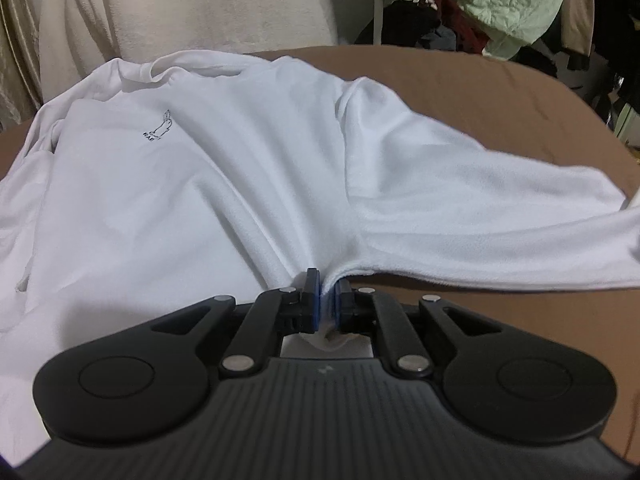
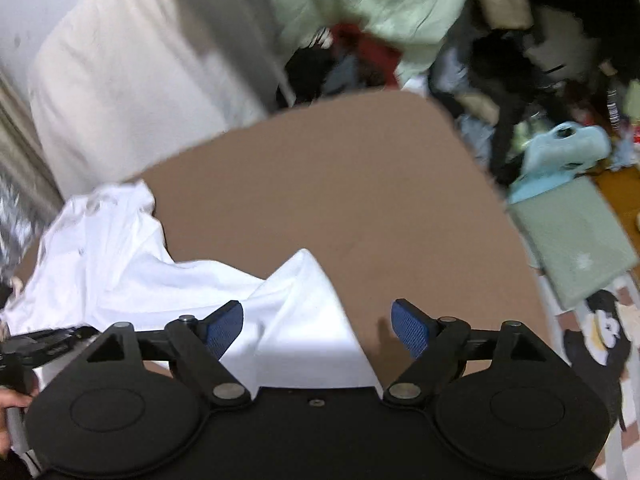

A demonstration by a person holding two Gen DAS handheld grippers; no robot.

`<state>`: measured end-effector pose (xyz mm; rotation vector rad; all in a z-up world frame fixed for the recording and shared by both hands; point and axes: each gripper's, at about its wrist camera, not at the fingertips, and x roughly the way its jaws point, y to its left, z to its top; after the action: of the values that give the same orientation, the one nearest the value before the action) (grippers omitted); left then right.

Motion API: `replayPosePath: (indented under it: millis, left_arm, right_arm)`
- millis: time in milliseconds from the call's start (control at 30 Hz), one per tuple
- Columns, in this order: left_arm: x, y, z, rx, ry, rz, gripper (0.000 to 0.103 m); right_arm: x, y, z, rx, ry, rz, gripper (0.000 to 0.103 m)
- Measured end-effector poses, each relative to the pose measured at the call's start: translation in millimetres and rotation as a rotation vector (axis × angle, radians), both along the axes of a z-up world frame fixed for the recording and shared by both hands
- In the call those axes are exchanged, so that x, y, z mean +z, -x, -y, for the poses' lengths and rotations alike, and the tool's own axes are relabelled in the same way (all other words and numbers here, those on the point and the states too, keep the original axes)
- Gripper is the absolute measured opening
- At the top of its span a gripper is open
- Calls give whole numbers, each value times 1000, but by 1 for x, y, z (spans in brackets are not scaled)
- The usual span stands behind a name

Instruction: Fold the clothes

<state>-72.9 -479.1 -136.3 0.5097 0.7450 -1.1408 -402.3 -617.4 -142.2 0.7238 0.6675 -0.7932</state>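
The left gripper [image 1: 327, 300], a black two-finger tool with blue pads, was clamped on a bunched edge of the white long-sleeved knit shirt [image 1: 224, 184]; the cloth ran straight up between the pads and fanned out from them in taut creases. The right gripper [image 2: 318, 324], of the same make, stood with its jaws apart, and nothing was pressed between its blue pads [image 2: 226, 320]. A pointed flap of the same white shirt [image 2: 304, 304] lay in the gap under them, resting loose on the surface and touching neither pad as far as the right wrist view showed.

From the grippers outward, the shirt was spread across the brown flat table [image 1: 460, 92]. Its body lay to the left in the left wrist view, with a small dark printed logo [image 1: 158, 130] on the chest, and one sleeve [image 1: 480, 208] stretched away to the right, lifted a little above the table. Beyond the table stood a cream plush cushion [image 1: 180, 12] and a heap of other clothes, among them a pale green quilted garment [image 1: 508, 4].

The step in hand looked like an early fold: one edge was pinned by the left tool while the right one was free and had to take a new hold. The next move probably called for the right jaws to close on that flap or on the sleeve, then carry it over the body without dragging the pinned edge out of line.
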Motion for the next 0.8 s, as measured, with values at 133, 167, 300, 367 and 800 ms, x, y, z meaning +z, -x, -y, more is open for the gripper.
replayPosePath:
  millis: [133, 167, 300, 367, 800]
  left_arm:
    - [17, 1, 6, -29, 68, -22, 5]
    - [25, 3, 7, -48, 90, -13, 5]
    - [46, 19, 13, -139, 135, 5, 6]
    - [42, 26, 17, -166, 96, -10, 10]
    - [42, -54, -110, 95, -63, 84, 64]
  right_arm:
    - [-5, -13, 17, 26, 85, -166, 4]
    - [1, -11, 16, 18, 140, -199, 4]
    - [41, 14, 11, -108, 307, -188, 4]
    - [44, 21, 21, -155, 300, -187, 4]
    - [87, -67, 8, -14, 180, -97, 53]
